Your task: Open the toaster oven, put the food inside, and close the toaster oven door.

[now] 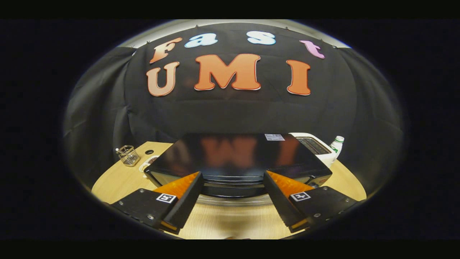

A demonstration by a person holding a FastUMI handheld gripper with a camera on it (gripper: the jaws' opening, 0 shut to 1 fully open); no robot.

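- The gripper (233, 176) had its fingers spread wide apart, with nothing clamped between them.
- The toaster oven (237, 154) stood on the bench (118, 180) just ahead of the fingers. Its glossy dark top filled the space beyond the fingertips, and its front edge lay between them.
- The fingertips reached level with the upper front edge of the toaster oven. Contact could not be confirmed.
- A handle bar (233, 189) ran across the oven front in the gap between the fingers.
- A white sticker (274, 137) lay on the oven top near its far right corner. Its print was too small to read.
- Each finger carried a square black-and-white marker tag on its housing.
- A wire basket (128, 155) stood near the far left edge of the bench. Its contents could not be made out.
- A small dish (149, 162) sat between the basket and the oven, partly hidden.
- A white toaster (316, 145) stood behind the oven at the far right.
- A white bottle (337, 144) with a green label stood just beside that toaster.
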